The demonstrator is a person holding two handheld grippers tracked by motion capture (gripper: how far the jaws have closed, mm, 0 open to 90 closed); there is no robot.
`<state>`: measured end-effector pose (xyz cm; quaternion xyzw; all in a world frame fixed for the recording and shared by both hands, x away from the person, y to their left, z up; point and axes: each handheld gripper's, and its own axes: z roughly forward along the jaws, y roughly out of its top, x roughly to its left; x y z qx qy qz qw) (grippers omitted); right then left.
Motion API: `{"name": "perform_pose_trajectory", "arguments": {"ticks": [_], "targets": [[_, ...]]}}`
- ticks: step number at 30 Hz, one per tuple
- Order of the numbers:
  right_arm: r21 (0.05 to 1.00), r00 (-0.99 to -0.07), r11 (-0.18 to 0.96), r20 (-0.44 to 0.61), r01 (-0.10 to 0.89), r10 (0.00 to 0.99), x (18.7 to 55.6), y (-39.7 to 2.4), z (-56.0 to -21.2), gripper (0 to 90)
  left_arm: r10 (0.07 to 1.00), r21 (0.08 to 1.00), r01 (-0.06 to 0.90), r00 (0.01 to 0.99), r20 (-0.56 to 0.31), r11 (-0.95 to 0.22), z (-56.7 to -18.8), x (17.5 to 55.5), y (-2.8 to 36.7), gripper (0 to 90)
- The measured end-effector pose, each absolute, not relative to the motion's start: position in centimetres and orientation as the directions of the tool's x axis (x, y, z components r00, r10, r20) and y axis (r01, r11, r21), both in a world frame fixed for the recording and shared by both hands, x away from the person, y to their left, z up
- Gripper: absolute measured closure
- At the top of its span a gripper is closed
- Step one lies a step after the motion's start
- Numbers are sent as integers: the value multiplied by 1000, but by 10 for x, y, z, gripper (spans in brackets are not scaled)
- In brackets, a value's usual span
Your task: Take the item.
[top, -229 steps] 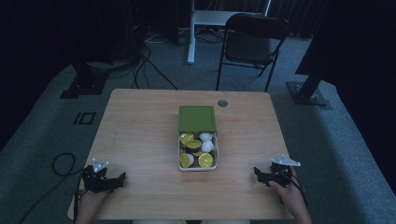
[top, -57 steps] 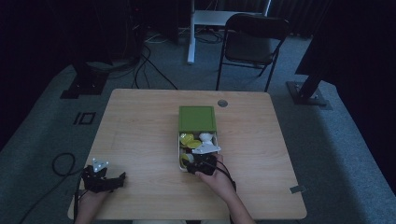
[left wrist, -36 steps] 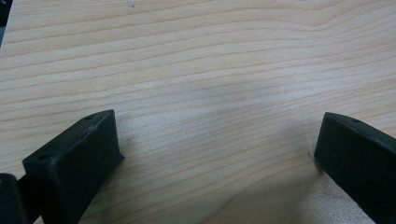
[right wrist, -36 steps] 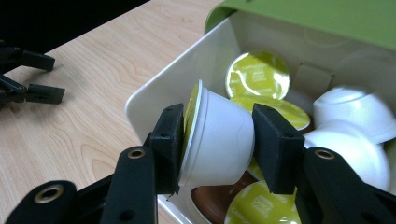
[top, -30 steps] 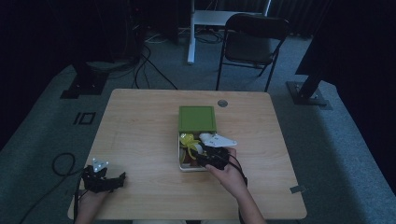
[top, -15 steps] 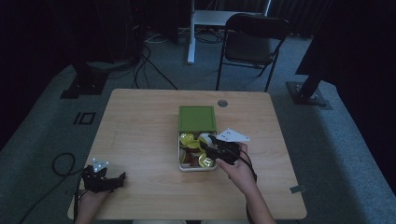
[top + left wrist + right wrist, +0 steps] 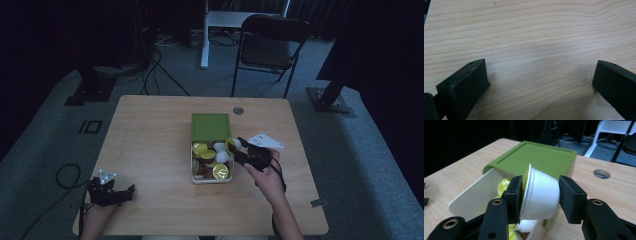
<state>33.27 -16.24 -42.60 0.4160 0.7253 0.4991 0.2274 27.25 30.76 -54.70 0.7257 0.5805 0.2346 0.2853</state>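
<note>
One white capsule point(image 7: 540, 195) with a yellow foil top sits clamped between the jaws of the right hand-held gripper point(image 7: 539, 196), lying on its side so the foil faces the left jaw and the white base faces the right one. In the high view the right hand-held gripper point(image 7: 239, 148) is at the right rim of the white box point(image 7: 194, 176), near the box's far right corner, and the capsule point(image 7: 233, 144) shows there as a small pale shape at the jaw tips, above the rim rather than down among the others. The white box holds several more capsules point(image 7: 212, 161), some showing yellow foil and some showing white. Its green lid point(image 7: 210, 126) lies flat just beyond the box, touching its far end; in the right gripper view the green lid point(image 7: 541, 157) spreads out behind the held capsule and the box's white wall point(image 7: 477, 195) runs off to the lower left. The box stands near the middle of the worktop point(image 7: 150, 135).

The left hand-held gripper point(image 7: 111, 192) rests well away from the box, at the near left corner of the worktop. Its jaws stand wide apart in the left gripper view, with bare wood grain point(image 7: 531, 55) between them and nothing grasped.
</note>
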Motion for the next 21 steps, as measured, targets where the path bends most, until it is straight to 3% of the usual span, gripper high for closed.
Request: {"name": "perform_pose_trajectory", "arguments": {"ticks": [21], "targets": [[914,-386,107,58,392,921,359,-207,-445,555,976,686,709,216,9,-164,-547,272,308,3]]}}
